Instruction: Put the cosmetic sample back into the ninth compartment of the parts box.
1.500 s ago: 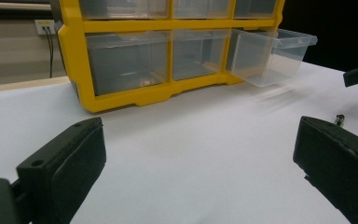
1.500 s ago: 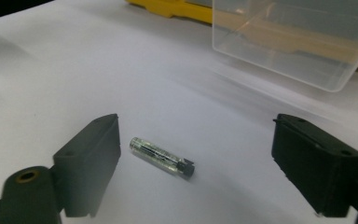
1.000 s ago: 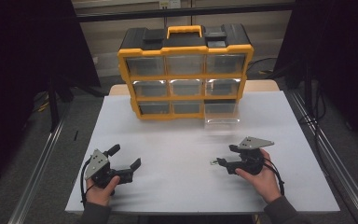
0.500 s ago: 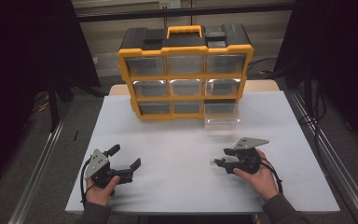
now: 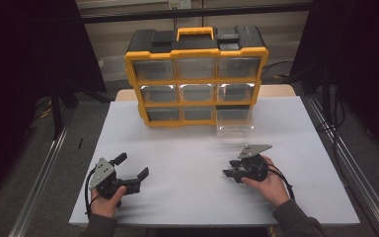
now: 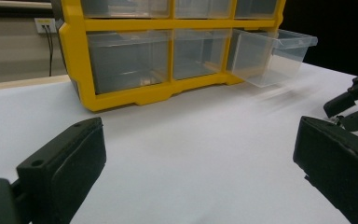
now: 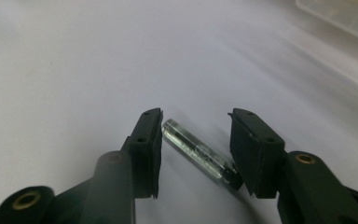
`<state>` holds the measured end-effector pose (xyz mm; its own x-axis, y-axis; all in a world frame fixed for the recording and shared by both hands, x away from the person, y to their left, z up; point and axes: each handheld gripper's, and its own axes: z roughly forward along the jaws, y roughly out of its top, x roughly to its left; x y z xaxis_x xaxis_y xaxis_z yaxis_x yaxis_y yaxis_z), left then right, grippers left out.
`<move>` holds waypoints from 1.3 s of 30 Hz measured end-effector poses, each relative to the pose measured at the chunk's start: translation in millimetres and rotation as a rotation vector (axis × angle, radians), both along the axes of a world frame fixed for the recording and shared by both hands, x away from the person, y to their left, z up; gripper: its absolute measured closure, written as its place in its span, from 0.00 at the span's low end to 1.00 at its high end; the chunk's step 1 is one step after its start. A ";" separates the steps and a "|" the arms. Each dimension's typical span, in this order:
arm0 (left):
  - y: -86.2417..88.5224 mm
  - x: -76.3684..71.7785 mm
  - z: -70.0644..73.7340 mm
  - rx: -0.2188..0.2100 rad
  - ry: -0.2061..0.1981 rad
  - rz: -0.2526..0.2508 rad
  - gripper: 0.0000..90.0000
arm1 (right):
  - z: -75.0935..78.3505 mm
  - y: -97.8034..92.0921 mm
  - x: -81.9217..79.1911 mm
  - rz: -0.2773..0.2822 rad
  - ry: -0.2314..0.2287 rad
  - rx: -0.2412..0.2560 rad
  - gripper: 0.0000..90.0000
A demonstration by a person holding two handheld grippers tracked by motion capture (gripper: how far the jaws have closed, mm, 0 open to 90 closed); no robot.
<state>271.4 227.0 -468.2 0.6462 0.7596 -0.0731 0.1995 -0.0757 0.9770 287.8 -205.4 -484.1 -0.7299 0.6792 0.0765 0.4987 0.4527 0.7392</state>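
A small clear glass tube point(image 7: 198, 151) with a dark end lies on the white table point(image 5: 187, 148), diagonally between the jaws of my right gripper point(image 7: 196, 121). The jaws stand open on either side of it, low over the table. In the high view my right gripper point(image 5: 229, 173) sits at the front right, held by a hand and pointing left. My left gripper point(image 5: 132, 165) rests at the front left, open wide with nothing between its jaws point(image 6: 198, 140). From the left gripper view, the right gripper point(image 6: 354, 100) shows at the right edge.
A yellow and black organizer point(image 5: 196, 54) with clear drawers stands at the back of the table. Its bottom right drawer point(image 5: 234, 121) is pulled out toward me, and appears as a clear box point(image 6: 272, 53) in the left gripper view.
My right gripper has shifted slightly to the left over the table. The left gripper has not moved.
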 end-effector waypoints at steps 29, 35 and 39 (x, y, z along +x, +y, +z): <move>1.6 -0.5 1.5 0.010 -0.010 0.014 0.03 | 12.4 -8.6 1.7 -0.025 0.077 0.045 0.91; 1.3 -0.9 2.0 0.014 -0.011 0.012 0.03 | 28.8 -12.9 1.6 -0.030 0.072 0.063 0.91; 0.8 -1.2 2.6 0.003 -0.016 0.004 0.03 | 36.4 -15.4 2.9 -0.017 0.062 0.071 0.91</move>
